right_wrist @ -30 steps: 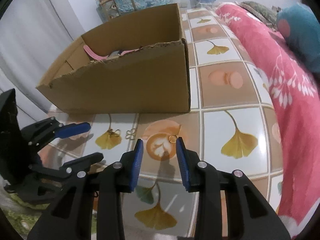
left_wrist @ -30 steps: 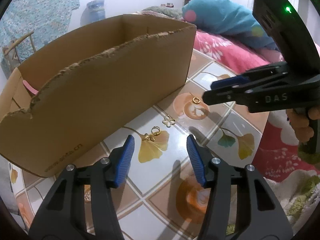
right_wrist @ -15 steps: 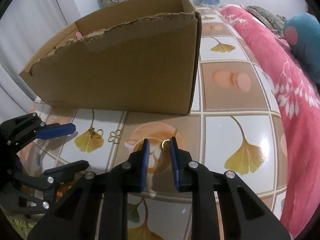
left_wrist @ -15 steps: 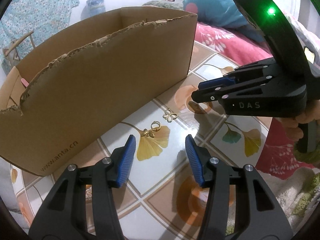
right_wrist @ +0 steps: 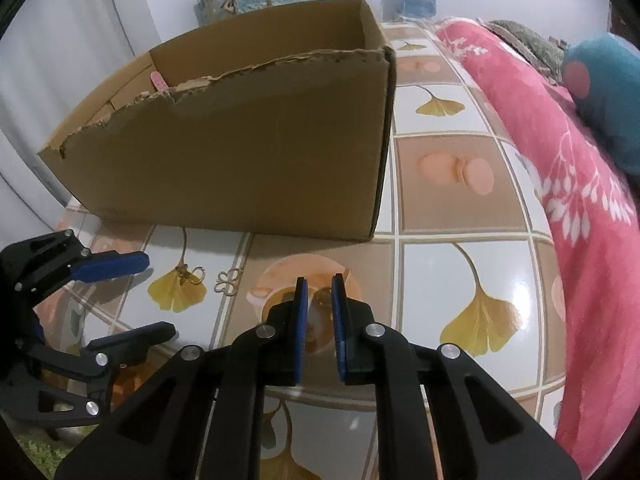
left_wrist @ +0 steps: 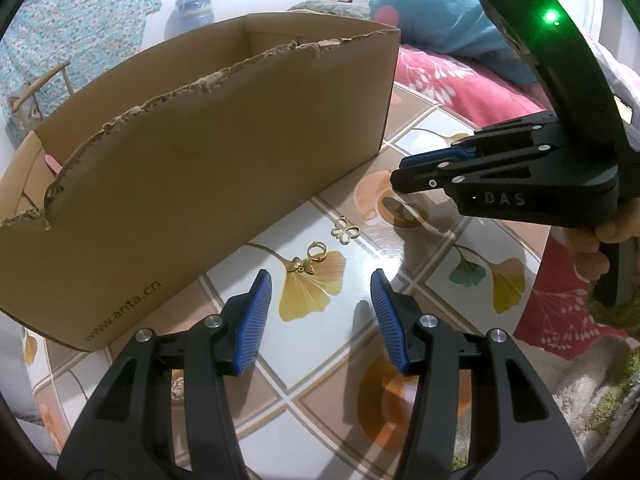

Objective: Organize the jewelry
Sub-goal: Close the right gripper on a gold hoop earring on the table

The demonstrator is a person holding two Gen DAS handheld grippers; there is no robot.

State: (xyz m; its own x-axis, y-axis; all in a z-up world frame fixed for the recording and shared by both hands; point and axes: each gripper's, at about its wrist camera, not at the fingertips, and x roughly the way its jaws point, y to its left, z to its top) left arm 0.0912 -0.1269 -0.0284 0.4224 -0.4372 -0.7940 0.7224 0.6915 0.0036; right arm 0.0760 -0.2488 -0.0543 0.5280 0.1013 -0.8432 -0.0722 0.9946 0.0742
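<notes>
Step in hand: picking the small gold ring off the tiled surface, first of three loose pieces in front of the cardboard box.

Right claw angled down over the ring, jaws just been closing, now nearly together with the ring sitting in the narrow gap. Pads probably not yet pressing on it; hard to tell from the right wrist view, and in the left wrist view the claw's own body hides the ring. Not lifted, ring apparently still lying on the surface.

Left claw released, jaws standing about half apart, nothing between them, hovering just short of the gold bee-charm earring on the yellow leaf tile. Gold butterfly piece just beyond that, between earring and ring, near the box wall.

Box open-topped, torn front edge, something pink poking up inside at the far left corner.

Next move calls for: finishing the squeeze on the ring, checking the thin band does not slip out flat, lifting clear, carrying over the torn edge, dropping inside. Then earring and butterfly the same way, likely left claw for the earring.
</notes>
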